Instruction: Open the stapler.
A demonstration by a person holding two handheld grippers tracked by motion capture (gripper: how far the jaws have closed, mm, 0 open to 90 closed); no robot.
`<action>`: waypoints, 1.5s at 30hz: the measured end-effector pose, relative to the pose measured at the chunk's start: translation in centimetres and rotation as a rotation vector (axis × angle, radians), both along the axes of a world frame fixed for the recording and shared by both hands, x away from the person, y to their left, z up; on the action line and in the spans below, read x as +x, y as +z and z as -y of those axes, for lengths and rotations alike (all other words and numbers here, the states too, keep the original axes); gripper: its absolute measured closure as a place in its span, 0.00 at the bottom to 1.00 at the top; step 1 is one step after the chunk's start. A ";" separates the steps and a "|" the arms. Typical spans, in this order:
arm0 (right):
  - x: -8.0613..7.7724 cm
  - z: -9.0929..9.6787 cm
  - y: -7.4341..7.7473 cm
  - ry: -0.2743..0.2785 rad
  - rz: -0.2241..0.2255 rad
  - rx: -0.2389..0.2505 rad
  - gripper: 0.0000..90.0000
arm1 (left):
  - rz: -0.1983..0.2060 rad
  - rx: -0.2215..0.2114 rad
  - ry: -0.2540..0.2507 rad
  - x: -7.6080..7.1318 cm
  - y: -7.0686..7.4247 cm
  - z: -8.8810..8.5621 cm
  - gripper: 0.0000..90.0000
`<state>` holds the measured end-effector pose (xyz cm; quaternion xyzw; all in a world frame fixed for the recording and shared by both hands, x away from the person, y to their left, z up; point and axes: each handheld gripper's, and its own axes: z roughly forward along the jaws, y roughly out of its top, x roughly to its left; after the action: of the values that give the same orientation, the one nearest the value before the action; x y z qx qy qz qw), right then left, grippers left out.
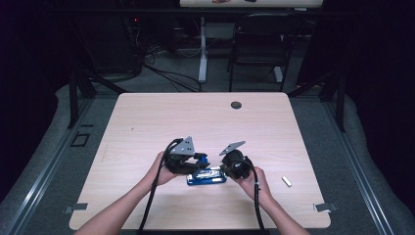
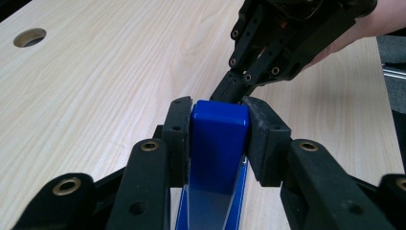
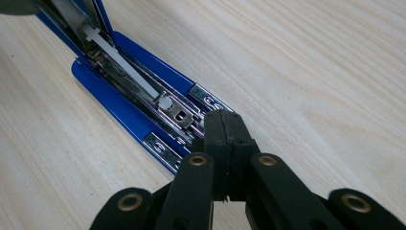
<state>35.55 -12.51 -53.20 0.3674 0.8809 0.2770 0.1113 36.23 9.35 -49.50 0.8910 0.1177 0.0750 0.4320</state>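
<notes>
Two grippers at a blue stapler (image 1: 206,176), lying opened near the table's (image 1: 147,122) front edge. Left gripper (image 2: 218,139) clamped on the stapler's raised blue top. Right gripper (image 3: 225,125) pressed fully together, tips at the stapler's metal magazine end. Small white piece (image 1: 286,181) well right of the stapler.

The pale wood counter (image 1: 147,122) has a round grommet hole (image 1: 236,105) near its far edge. A blue stapler (image 1: 206,177), opened up, lies on the near middle. A small white piece (image 1: 287,181) lies well apart, toward the right edge.
</notes>
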 end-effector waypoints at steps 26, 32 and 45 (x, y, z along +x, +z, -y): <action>0.8 -0.6 0.7 0.054 -0.100 -0.137 1.00 | -0.026 0.017 0.024 -0.4 0.6 -2.5 0.73; 0.9 -0.8 0.6 0.056 -0.092 -0.130 1.00 | -0.034 0.028 0.027 -0.4 0.7 -3.1 0.73; 1.0 -0.9 0.6 0.065 -0.083 -0.132 1.00 | -0.074 0.042 0.039 -0.4 0.7 -4.7 0.72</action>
<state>36.54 -11.65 -52.65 0.3418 0.9125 0.2064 0.0894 35.80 14.04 -48.84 0.8996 0.1494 0.0528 0.4069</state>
